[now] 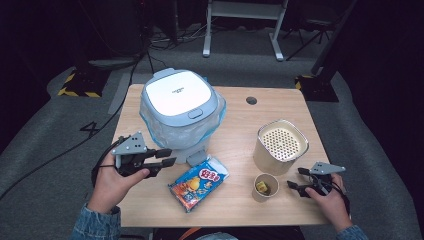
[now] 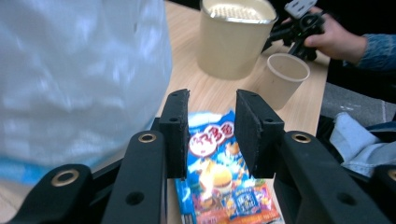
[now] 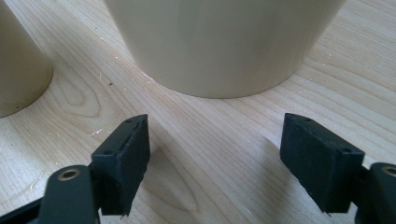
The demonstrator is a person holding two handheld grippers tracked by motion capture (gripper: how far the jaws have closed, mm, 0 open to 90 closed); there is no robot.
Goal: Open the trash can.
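A colourful snack bag [image 1: 199, 182] lies flat near the table's front middle. My left gripper [image 1: 170, 156] hovers above the table just left of it, beside a white and grey-blue appliance [image 1: 180, 107] wrapped in clear plastic. In the left gripper view the left gripper [image 2: 212, 100] is open with a narrow gap, and the snack bag [image 2: 215, 163] lies below the jaws, untouched. At the front right my right gripper [image 1: 295, 177] rests low on the table, open. In its own view the right gripper [image 3: 215, 135] is empty and faces a beige container [image 3: 224, 42].
The beige container [image 1: 280, 145] has a perforated top. A small paper cup [image 1: 265, 187] with something yellow inside stands in front of it. The wooden table [image 1: 235, 210] has a cable hole [image 1: 251, 100] at the back. Cables and desk legs lie beyond.
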